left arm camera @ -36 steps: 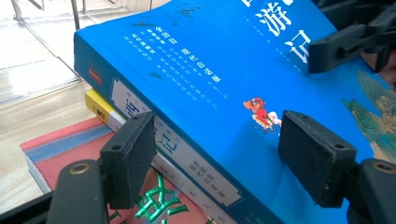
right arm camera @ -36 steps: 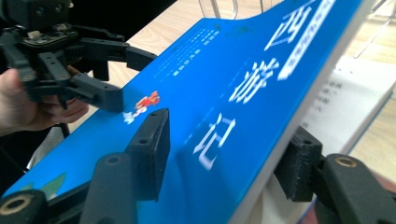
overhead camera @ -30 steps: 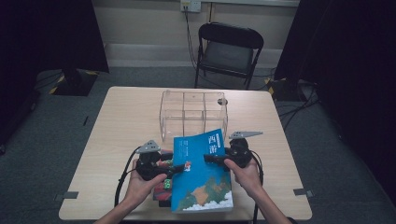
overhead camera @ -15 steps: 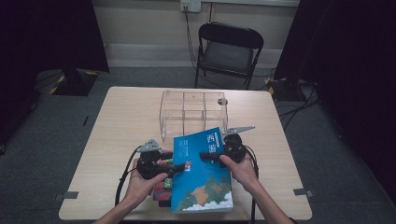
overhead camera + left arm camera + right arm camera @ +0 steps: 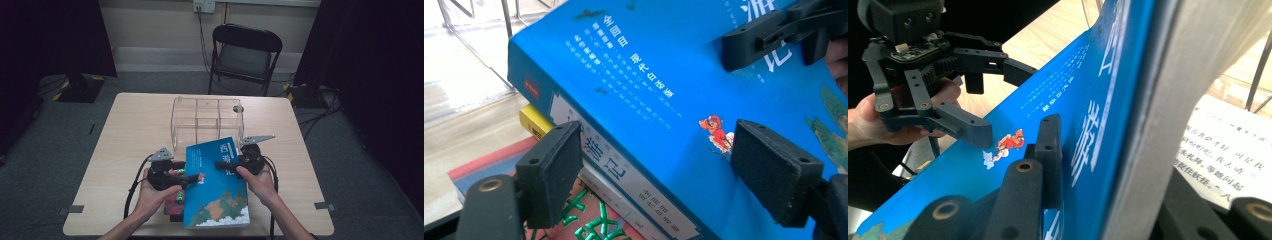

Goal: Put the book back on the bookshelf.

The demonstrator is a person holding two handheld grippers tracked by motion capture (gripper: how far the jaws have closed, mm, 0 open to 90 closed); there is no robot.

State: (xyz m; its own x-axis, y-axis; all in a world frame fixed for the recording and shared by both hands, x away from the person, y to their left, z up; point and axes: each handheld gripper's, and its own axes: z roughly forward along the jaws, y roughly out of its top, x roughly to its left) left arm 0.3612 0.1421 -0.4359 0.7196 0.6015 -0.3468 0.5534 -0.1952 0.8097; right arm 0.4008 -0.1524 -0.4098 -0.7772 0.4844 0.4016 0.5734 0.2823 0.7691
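We've got the blue book (image 5: pixel 217 185) tilted up off the book stack (image 5: pixel 589 220), just in front of the clear organizer (image 5: pixel 207 117) on the desk (image 5: pixel 135 130). Right tongs (image 5: pixel 220 164) have just been closing and now pinch its cover and pages; left tongs (image 5: pixel 199 178) sit open astride its spine.

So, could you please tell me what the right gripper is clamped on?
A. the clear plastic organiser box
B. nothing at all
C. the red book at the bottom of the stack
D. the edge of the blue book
D: in the right gripper view the right gripper has one jaw on the cover and one behind the page block of the blue book.
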